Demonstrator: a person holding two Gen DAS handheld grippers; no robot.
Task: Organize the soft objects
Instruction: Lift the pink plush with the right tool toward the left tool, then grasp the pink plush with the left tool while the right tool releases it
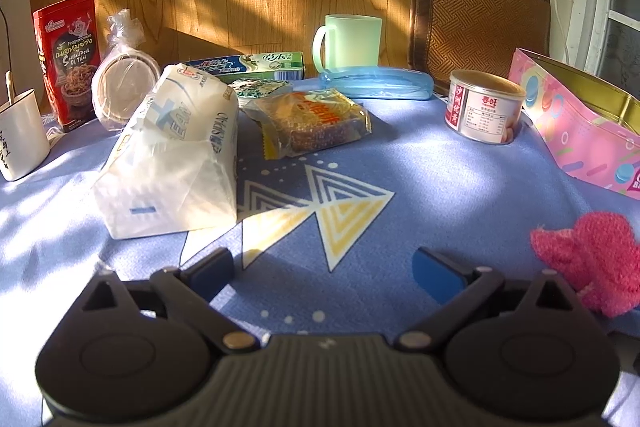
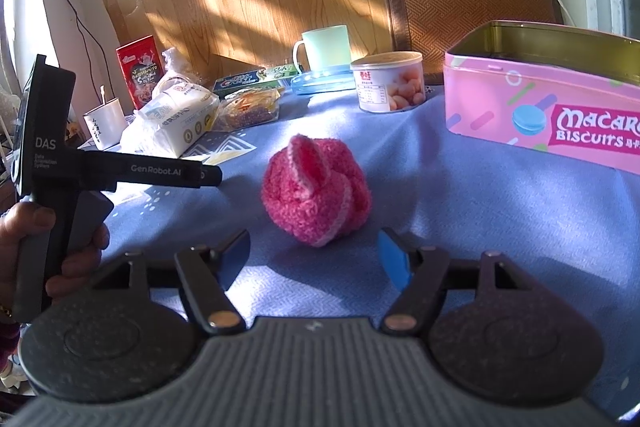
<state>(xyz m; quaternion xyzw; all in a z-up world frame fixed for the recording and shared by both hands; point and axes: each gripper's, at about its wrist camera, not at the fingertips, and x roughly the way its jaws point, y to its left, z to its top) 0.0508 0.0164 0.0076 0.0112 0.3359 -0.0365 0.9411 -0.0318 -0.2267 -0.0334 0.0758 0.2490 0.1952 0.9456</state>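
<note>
A pink fuzzy knitted bundle (image 2: 314, 193) lies on the blue tablecloth (image 2: 460, 195) straight ahead of my right gripper (image 2: 314, 257), which is open and empty, a little short of it. The same bundle shows at the right edge of the left wrist view (image 1: 592, 259). My left gripper (image 1: 324, 273) is open and empty over the cloth, to the left of the bundle; it also shows, hand-held, in the right wrist view (image 2: 212, 175). An open pink biscuit tin (image 2: 540, 99) stands at the right. A white soft tissue pack (image 1: 176, 155) lies left of centre.
At the back stand a snack packet (image 1: 312, 121), a can (image 1: 484, 107), a green mug (image 1: 352, 43), a toothpaste box (image 1: 248, 67), a blue case (image 1: 380, 87), a red pouch (image 1: 68, 59), a white cup (image 1: 20, 135) and a woven chair back (image 1: 480, 19).
</note>
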